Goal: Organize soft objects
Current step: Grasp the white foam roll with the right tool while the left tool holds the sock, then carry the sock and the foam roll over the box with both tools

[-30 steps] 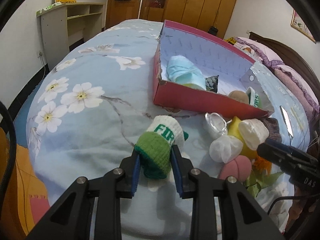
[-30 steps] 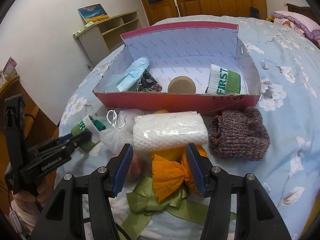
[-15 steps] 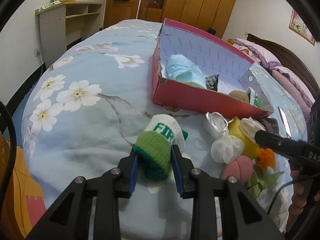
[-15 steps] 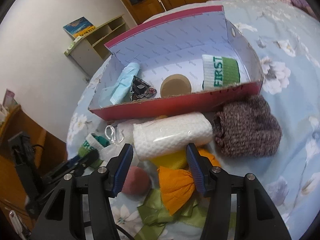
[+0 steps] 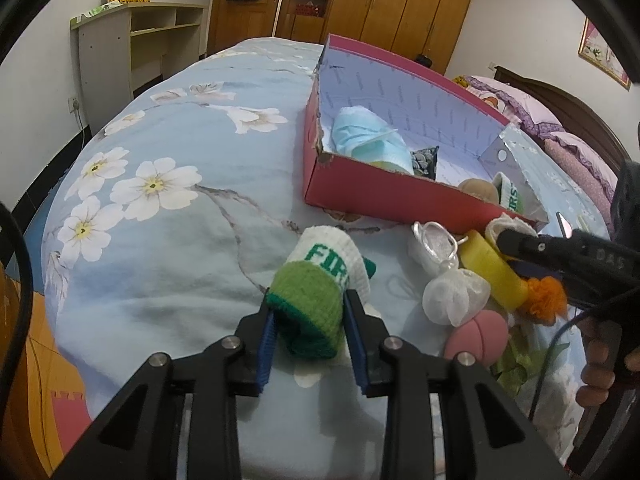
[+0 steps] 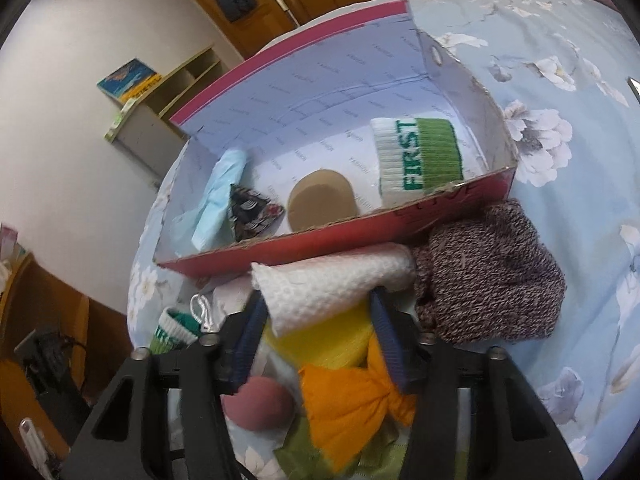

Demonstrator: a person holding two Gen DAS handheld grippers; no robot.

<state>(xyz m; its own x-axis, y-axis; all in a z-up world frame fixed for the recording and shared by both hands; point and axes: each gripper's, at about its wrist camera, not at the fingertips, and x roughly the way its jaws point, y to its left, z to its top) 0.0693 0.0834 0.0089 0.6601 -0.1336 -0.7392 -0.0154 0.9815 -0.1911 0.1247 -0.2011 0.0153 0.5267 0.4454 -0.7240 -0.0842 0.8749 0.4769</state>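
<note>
My left gripper (image 5: 310, 312) is shut on a green and white sock (image 5: 320, 284) marked FIRST, held just over the blue flowered bedspread. The red box (image 5: 380, 196) lies beyond it. It holds a blue mask (image 6: 218, 196), a patterned pouch (image 6: 252, 212), a tan round pad (image 6: 322, 200) and a matching sock (image 6: 416, 156). In the right wrist view my right gripper (image 6: 316, 316) is tilted, and its jaws are closing on a white towel roll (image 6: 332, 284) in front of the box. Both pads touch the roll's near end.
Beside the roll lie a brown knitted hat (image 6: 492, 276), a yellow and orange cloth piece (image 6: 348, 396), a pink ball (image 6: 260, 404) and white mesh pouches (image 5: 456, 296). The bed drops off at the left, with a shelf unit (image 5: 132, 48) against the wall.
My right gripper has rolled, moved in toward the towel roll and narrowed its jaws onto it. The left gripper and its sock have stayed put.
</note>
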